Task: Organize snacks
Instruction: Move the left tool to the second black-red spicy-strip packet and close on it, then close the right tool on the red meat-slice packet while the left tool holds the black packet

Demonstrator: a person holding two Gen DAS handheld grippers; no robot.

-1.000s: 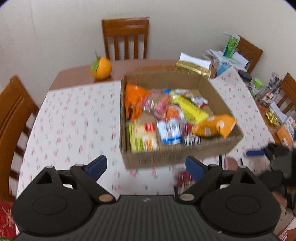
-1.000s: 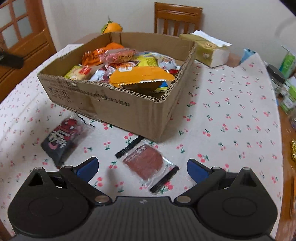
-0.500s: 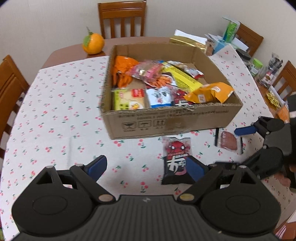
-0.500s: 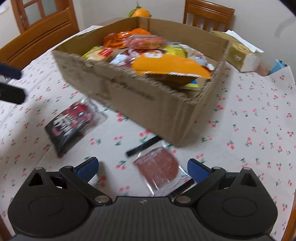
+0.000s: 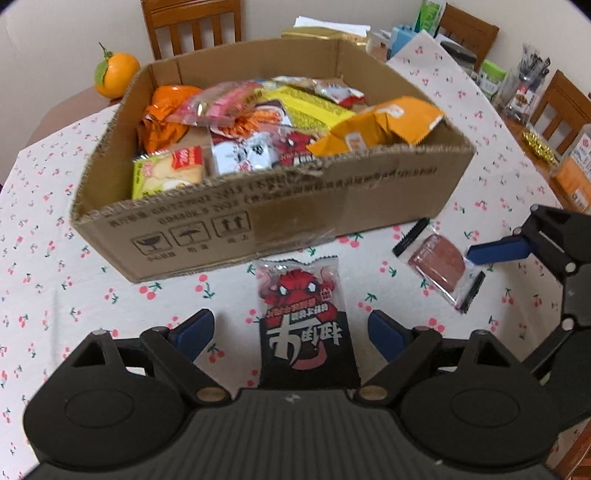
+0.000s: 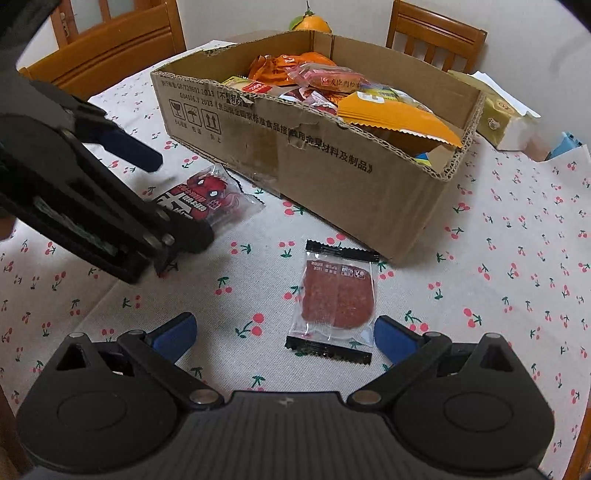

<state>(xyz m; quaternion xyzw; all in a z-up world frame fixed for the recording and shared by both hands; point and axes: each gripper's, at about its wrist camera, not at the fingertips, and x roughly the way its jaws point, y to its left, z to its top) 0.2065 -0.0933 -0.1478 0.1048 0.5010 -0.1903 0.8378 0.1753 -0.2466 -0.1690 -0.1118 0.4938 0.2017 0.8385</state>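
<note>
A black and red snack packet (image 5: 303, 325) lies flat on the cherry-print tablecloth in front of the cardboard box (image 5: 280, 221). My left gripper (image 5: 290, 330) hangs over it with its jaws closing; the packet lies between the fingers and the pads stand clear of it. A clear packet of reddish slices (image 6: 336, 299) lies to the right, between the fingers of my open right gripper (image 6: 284, 334), close to its right pad but apart from it. The box (image 6: 295, 166) holds several snack packets. In the right wrist view the left gripper's fingers (image 6: 129, 147) partly hide the black and red packet (image 6: 210, 195).
An orange (image 5: 116, 74) sits behind the box. Wooden chairs (image 5: 192, 22) ring the table. A tissue box (image 6: 506, 118) stands at the back right, and jars and packages (image 5: 524, 85) crowd the right edge. Bare tablecloth (image 5: 44, 229) lies left of the box.
My left gripper came down and nearer, and the black and red packet now lies between its fingers. The right gripper shifted and rolled, squaring up over the clear packet; the left gripper entered its view.
</note>
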